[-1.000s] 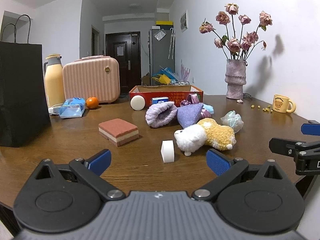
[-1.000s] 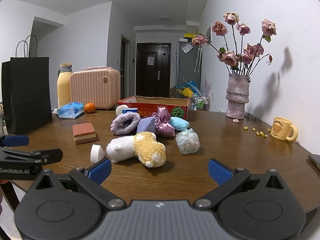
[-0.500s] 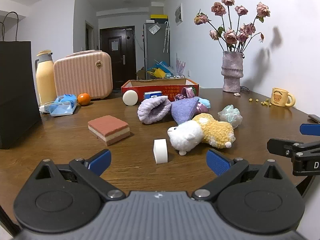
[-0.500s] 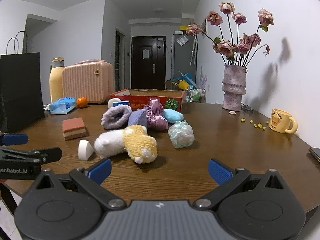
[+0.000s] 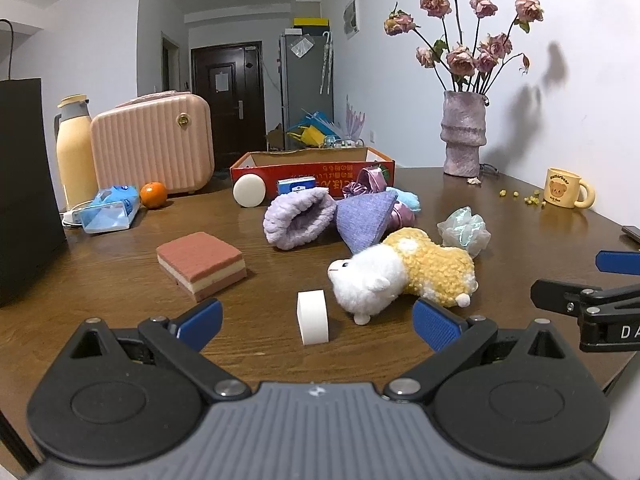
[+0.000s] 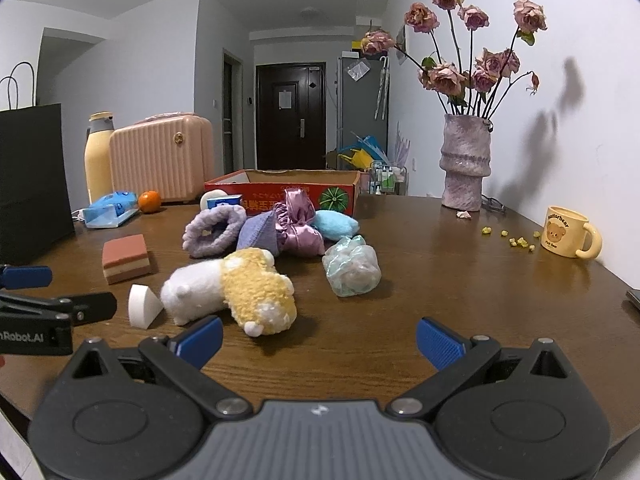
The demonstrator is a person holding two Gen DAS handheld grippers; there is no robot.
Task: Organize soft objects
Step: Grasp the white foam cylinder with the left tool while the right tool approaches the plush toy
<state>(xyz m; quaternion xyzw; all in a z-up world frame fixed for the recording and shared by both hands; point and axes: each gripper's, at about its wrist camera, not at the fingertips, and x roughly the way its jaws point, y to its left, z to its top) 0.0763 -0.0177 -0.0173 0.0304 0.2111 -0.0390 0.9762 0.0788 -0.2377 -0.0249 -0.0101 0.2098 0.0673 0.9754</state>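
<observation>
Our left gripper (image 5: 316, 322) and right gripper (image 6: 318, 338) both gape released at lower frame; the plush toy (image 6: 236, 288) lies centre-left, touching the white sponge wedge (image 6: 143, 306).

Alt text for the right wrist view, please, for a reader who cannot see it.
The open right claw hovers low over a wooden table, facing a white-and-yellow plush toy lying among soft items before a red cardboard box. The left claw shows at the left edge; a vase of dried roses stands right.

"nRobot.AI" on left hand-held gripper (image 6: 52, 292); "DA" on right hand-held gripper (image 5: 580, 280).
</observation>
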